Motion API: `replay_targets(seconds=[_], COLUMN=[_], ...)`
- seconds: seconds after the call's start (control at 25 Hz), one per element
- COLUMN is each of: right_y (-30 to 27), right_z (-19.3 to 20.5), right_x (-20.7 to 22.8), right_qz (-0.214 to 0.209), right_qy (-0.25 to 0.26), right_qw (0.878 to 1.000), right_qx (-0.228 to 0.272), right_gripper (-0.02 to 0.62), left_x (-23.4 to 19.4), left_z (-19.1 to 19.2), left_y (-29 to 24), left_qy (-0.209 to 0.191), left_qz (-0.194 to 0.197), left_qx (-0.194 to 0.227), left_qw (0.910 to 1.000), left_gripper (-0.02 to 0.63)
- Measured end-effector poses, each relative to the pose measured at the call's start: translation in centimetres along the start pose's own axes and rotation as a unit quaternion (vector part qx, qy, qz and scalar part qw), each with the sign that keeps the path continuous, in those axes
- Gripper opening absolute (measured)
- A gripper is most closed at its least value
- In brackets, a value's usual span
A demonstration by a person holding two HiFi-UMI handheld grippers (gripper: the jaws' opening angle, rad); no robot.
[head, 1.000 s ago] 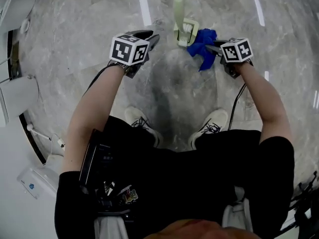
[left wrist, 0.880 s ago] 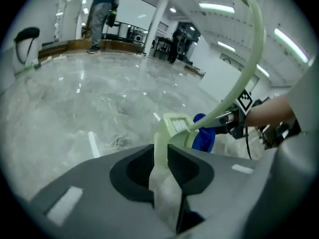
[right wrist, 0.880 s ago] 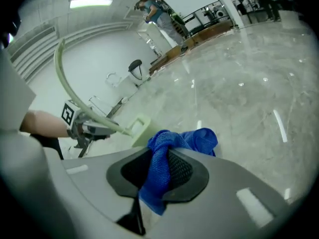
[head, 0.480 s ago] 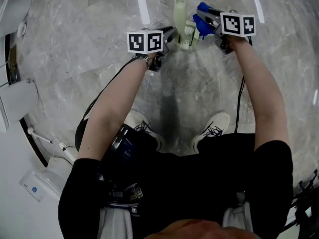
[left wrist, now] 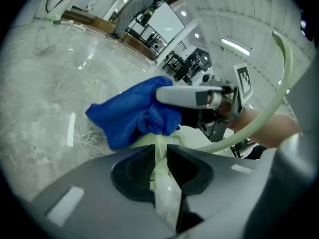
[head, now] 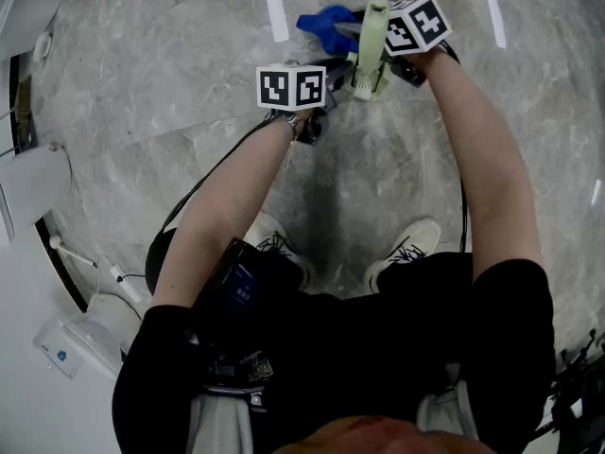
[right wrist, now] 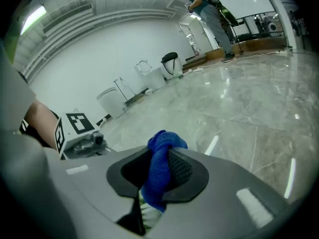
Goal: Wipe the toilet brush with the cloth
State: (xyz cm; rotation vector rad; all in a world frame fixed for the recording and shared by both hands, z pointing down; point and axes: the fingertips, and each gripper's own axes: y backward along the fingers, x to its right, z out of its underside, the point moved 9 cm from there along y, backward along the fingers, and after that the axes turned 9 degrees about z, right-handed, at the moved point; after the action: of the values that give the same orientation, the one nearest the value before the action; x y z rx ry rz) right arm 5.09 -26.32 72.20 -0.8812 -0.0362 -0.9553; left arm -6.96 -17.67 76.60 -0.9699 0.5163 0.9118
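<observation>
The pale green toilet brush (head: 371, 57) stands tilted above the marble floor at the top of the head view. My left gripper (head: 337, 70) holds it from the left. Its jaws are opening a little, but the pads still press on the brush's lower part (left wrist: 160, 163). The handle (left wrist: 280, 78) curves up to the right. My right gripper (head: 352, 28) is shut on the blue cloth (head: 326, 22), which hangs just beyond the brush. The cloth (left wrist: 127, 117) drapes over the brush top. A fold of cloth (right wrist: 160, 166) is pinched between the right gripper (right wrist: 157, 176) pads.
White toilets and fittings (head: 33, 183) line the left edge, with a white device (head: 68, 340) on the floor lower left. My two shoes (head: 269, 235) (head: 408, 242) stand below the grippers. A person (right wrist: 207, 11) stands far off across the marble floor.
My left gripper moved right to the brush and shut on it. My right gripper carried the cloth up and leftward, from the brush's right side to behind its top.
</observation>
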Motion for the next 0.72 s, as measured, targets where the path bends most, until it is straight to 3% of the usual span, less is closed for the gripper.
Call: replay_targets(seconds=[0.2,0.32,0.4,0.52,0.64,0.72], right_y=[2.6,5.1,6.3,7.2,6.5,5.2], right_z=[3.6,8.4,12.3,17.1,19.2,18.9], right_x=[4.7,5.8,5.0,1.8,-2.3,-4.6], right_qz=[0.136,0.157,0.141,0.077,0.012,-0.002], right_qy=[-0.029,-0.042,-0.034,-0.020,-0.034,-0.043], right_qw=[0.990,0.984,0.984,0.987,0.991,0.994], right_qx=[-0.022,-0.065,-0.104,-0.137,-0.129,-0.103], right_gripper=[0.069,0.069,0.069,0.069,0.069,0.069], left_x=[-0.1,0.0,-0.1,-0.2,-0.4,-0.4], left_z=[-0.2,-0.2,-0.4,-0.9,-1.5,-1.9], left_y=[-0.2,-0.4,-0.5,-0.8,-1.7,-2.3], left_qy=[0.011,0.007,0.006,0.015,0.029,0.041], left_qz=[0.003,0.000,0.001,0.000,-0.003,-0.004], left_qx=[0.003,0.002,0.004,0.012,0.023,0.031], left_qw=[0.9999,1.0000,1.0000,0.9998,0.9993,0.9987], left_gripper=[0.083,0.084,0.086,0.086,0.084,0.084])
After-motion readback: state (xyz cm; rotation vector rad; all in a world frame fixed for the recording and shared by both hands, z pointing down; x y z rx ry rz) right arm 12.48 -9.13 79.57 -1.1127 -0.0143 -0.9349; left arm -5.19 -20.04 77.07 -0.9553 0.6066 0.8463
